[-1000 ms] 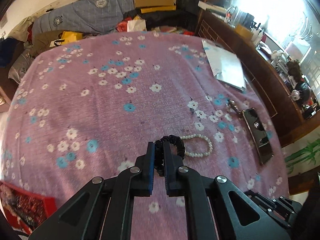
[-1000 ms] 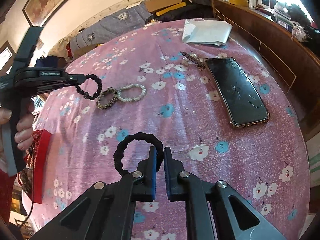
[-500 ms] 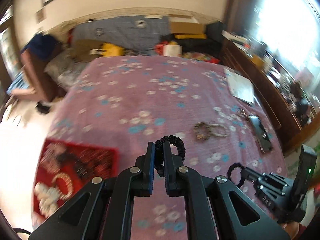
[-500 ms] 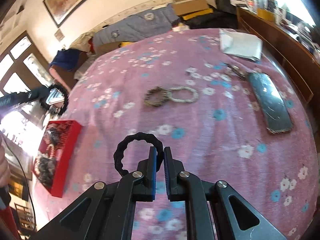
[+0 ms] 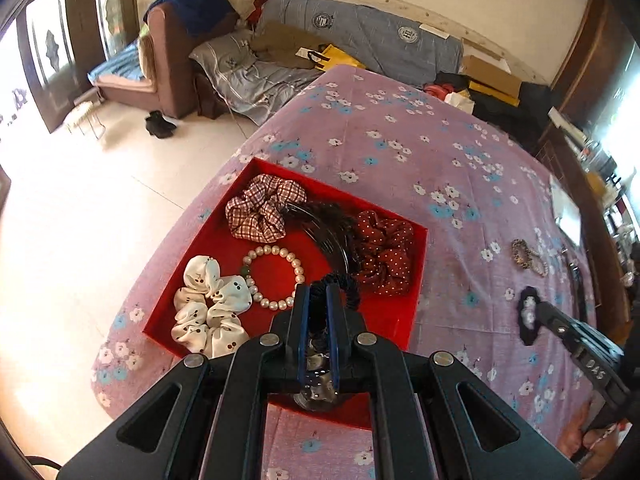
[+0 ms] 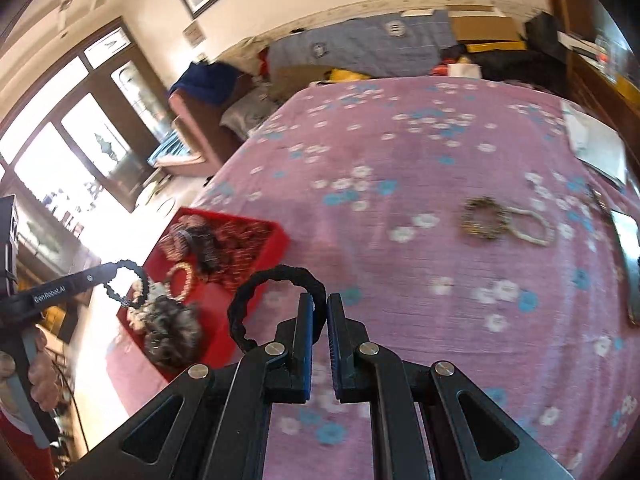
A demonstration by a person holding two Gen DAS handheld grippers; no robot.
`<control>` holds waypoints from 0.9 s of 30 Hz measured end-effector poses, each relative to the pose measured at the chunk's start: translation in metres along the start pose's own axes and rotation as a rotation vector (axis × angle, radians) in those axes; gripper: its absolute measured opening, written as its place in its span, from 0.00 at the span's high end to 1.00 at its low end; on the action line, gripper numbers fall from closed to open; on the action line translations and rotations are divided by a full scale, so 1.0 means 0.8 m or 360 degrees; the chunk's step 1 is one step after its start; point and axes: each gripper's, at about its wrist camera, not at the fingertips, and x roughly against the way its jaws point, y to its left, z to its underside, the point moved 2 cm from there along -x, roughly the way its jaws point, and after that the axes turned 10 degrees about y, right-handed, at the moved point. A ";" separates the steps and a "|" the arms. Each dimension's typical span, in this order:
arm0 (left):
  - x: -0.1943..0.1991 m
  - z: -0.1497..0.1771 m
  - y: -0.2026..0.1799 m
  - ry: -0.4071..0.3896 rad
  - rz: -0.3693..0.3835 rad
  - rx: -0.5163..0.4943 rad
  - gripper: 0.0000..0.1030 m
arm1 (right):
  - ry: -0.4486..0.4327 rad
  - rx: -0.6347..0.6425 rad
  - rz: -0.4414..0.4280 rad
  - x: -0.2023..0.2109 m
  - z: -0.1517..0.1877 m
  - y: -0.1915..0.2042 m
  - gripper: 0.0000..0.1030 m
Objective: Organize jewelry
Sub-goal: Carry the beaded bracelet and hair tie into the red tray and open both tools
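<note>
Both grippers pinching black hair ties; left one is over the red tray.

The black coiled hair tie (image 5: 338, 286) is clamped in the left gripper (image 5: 318, 300), its loop sticking forward and right of the tips, above the near edge of the red rectangular tray (image 5: 418, 272). The tray holds a plaid scrunchie (image 5: 262, 212), a pearl bracelet (image 5: 276, 276) and a white dotted scrunchie (image 5: 210, 306). The right gripper (image 6: 320, 312) grips a black braided ring (image 6: 266, 300), loop standing up and left, over the pink floral cloth (image 6: 400, 264). A beaded bracelet (image 6: 484, 222) lies well apart.

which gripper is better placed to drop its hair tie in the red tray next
Left. The left hand-held gripper holds its black hair tie directly above the red tray; the right hand-held gripper is off beside it.
</note>
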 end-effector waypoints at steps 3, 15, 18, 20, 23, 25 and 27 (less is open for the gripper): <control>-0.014 -0.007 0.009 0.0041 0.0124 0.0019 0.92 | 0.0040 0.0040 -0.0018 -0.017 -0.008 0.031 0.92; -0.105 -0.057 0.018 0.0222 0.0290 0.0004 0.93 | 0.0187 0.0221 0.0073 -0.086 -0.015 0.123 0.92; -0.124 -0.063 0.024 0.0261 0.0272 0.0008 0.93 | 0.0219 0.0275 0.0118 -0.105 -0.016 0.139 0.92; -0.133 -0.064 0.028 0.0281 0.0261 0.0009 0.93 | 0.0232 0.0298 0.0142 -0.113 -0.015 0.146 0.92; -0.142 -0.062 0.028 0.0299 0.0238 -0.0012 0.93 | 0.0262 0.0342 0.0191 -0.131 -0.012 0.154 0.92; -0.147 -0.064 0.026 0.0304 0.0217 -0.0036 0.93 | 0.0275 0.0356 0.0222 -0.140 -0.012 0.156 0.91; -0.150 -0.066 0.023 0.0300 0.0187 -0.0068 0.93 | 0.0277 0.0367 0.0260 -0.148 -0.013 0.156 0.91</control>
